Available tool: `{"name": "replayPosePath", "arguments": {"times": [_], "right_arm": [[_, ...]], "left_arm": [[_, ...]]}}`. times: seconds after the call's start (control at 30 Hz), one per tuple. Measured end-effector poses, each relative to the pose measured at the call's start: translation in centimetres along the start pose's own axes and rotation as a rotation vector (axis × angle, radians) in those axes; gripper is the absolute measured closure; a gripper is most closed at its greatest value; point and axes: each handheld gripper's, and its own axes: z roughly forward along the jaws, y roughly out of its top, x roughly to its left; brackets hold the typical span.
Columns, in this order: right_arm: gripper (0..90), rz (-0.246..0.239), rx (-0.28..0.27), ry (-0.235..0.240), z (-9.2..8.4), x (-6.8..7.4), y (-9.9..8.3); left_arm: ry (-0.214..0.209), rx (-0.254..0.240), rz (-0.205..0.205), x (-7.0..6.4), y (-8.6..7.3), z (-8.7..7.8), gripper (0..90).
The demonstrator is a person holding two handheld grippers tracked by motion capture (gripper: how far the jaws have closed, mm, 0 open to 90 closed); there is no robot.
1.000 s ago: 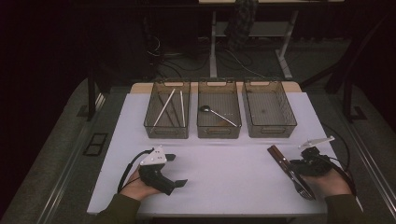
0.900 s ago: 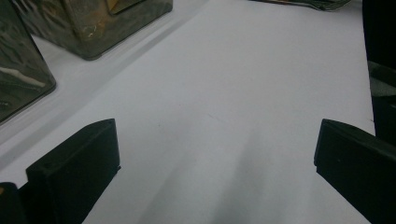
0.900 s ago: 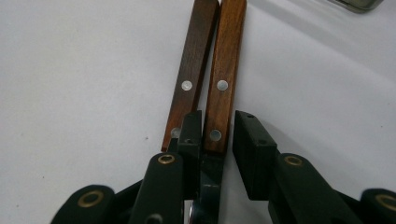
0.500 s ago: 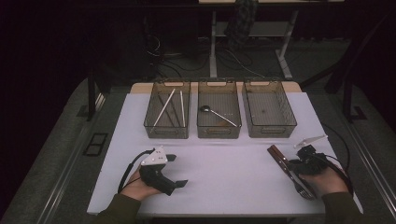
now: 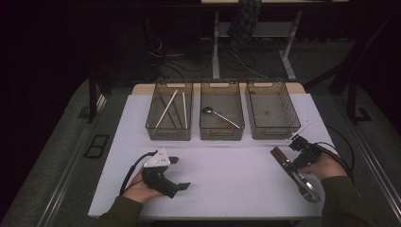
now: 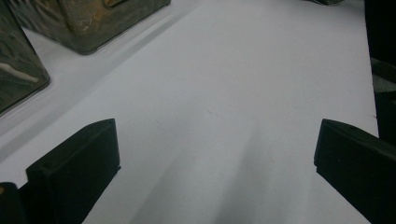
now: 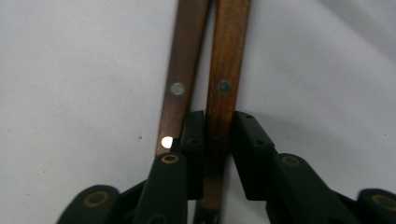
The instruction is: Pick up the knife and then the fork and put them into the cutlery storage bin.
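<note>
Two wooden-handled utensils lie side by side at the right of the white table [image 5: 227, 165]. My right gripper [image 5: 297, 161] [image 7: 218, 128] is shut on the right-hand handle [image 7: 227, 56]. The other handle [image 7: 184, 56] lies just outside its left jaw. In the high view the handles [image 5: 282, 159] point up-left and a metal end [image 5: 308, 190] shows near the person's right wrist. My left gripper [image 5: 178, 173] [image 6: 217, 154] rests low over the table at the front left, open, with bare table between its jaws.
Three dark see-through bins stand in a row at the back. The left bin [image 5: 150, 124] holds pale sticks, the middle bin [image 5: 222, 133] a metal spoon [image 5: 218, 115], and the right bin [image 5: 273, 132] looks empty. Cables trail from both grippers.
The right hand with its gripper has shifted a little left and away from the front edge along the wooden handles. The left hand has stayed put.
</note>
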Motion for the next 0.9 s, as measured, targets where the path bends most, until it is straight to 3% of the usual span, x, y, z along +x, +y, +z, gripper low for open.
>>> {"name": "replayPosePath", "arguments": {"times": [0.1, 0.2, 0.9], "right_arm": [[76.3, -0.004, 0.007, -0.006, -0.1, 0.0, 0.2], [76.3, 0.008, -0.050, -0.023, -0.1, -0.3, -0.1], [76.3, 0.022, -0.359, 0.008, -2.9, -1.7, -2.3]], "left_arm": [[-0.001, -0.001, 0.003, 0.0, 0.0, 0.0, 0.0], [-0.002, -0.001, 0.000, 0.0, 0.0, 0.0, 0.0], [-0.003, -0.001, 0.003, 0.0, 0.0, 0.0, 0.0]]}}
